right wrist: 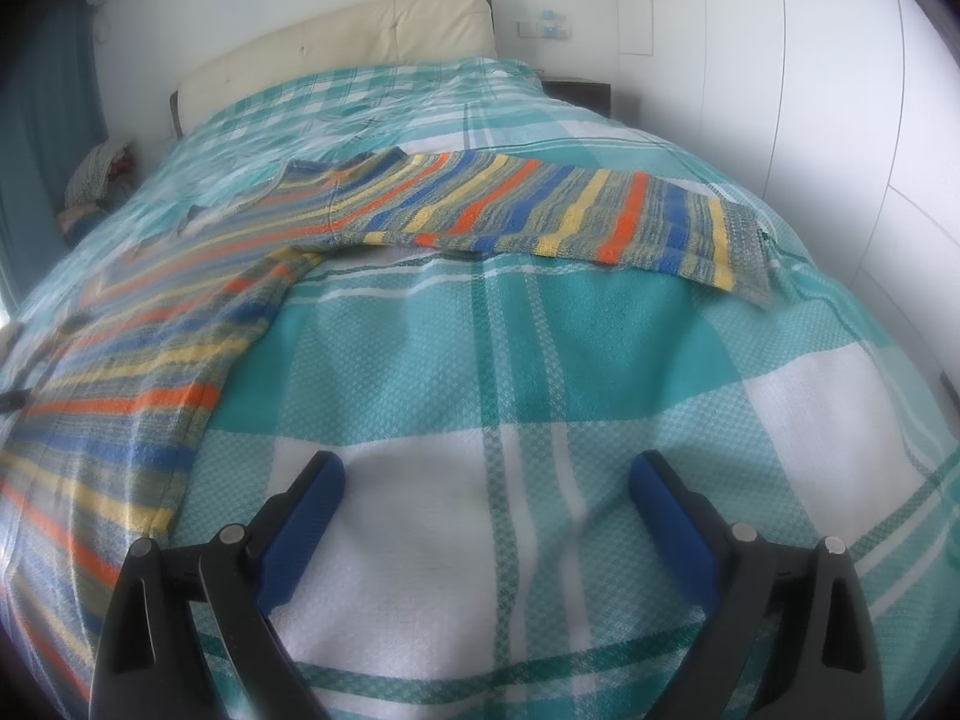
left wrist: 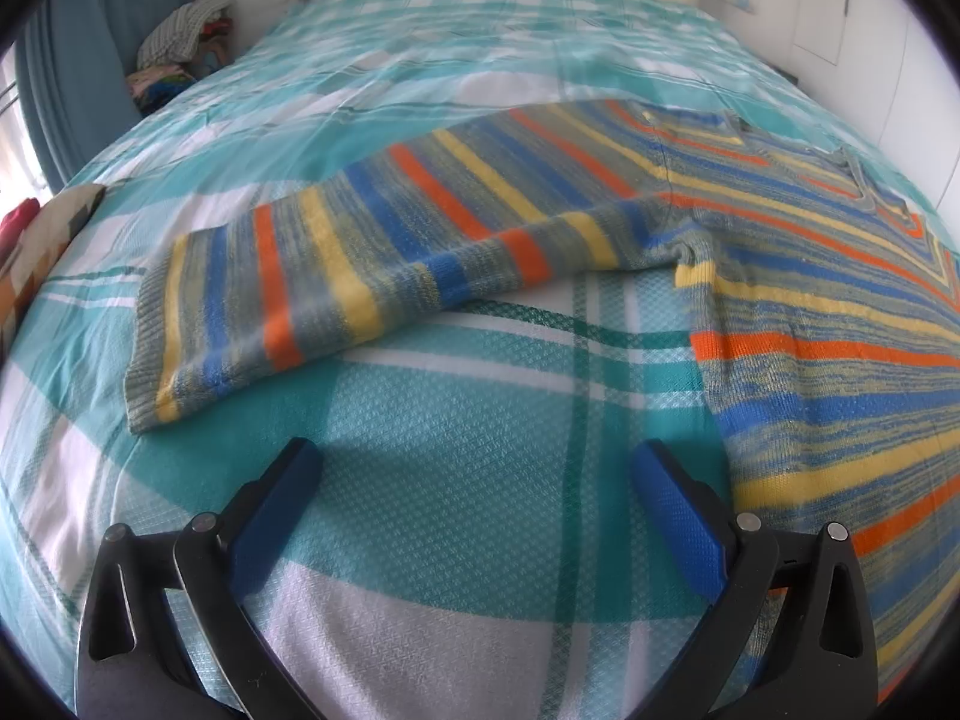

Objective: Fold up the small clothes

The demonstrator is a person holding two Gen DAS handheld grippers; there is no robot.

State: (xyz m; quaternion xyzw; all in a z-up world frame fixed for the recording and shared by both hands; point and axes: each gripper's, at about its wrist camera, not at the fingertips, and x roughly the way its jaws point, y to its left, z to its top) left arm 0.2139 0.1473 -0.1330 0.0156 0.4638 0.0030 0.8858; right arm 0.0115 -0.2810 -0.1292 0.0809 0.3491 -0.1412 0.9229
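A striped knit sweater (left wrist: 810, 312), in blue, orange, yellow and grey, lies spread flat on a bed. In the left wrist view its left sleeve (left wrist: 336, 276) stretches out to the left, ahead of my left gripper (left wrist: 477, 468), which is open and empty just above the bedspread, its right finger close to the sweater's side edge. In the right wrist view the sweater body (right wrist: 138, 348) lies at the left and the right sleeve (right wrist: 570, 216) reaches right. My right gripper (right wrist: 486, 480) is open and empty over the bedspread, to the right of the sweater's hem.
The bed has a teal and white plaid bedspread (left wrist: 456, 420) and a cream headboard (right wrist: 336, 48). A pile of clothes (left wrist: 180, 54) sits beside the bed at the far left. A patterned cushion (left wrist: 42, 252) lies at the left edge. White wardrobe doors (right wrist: 840, 120) stand at the right.
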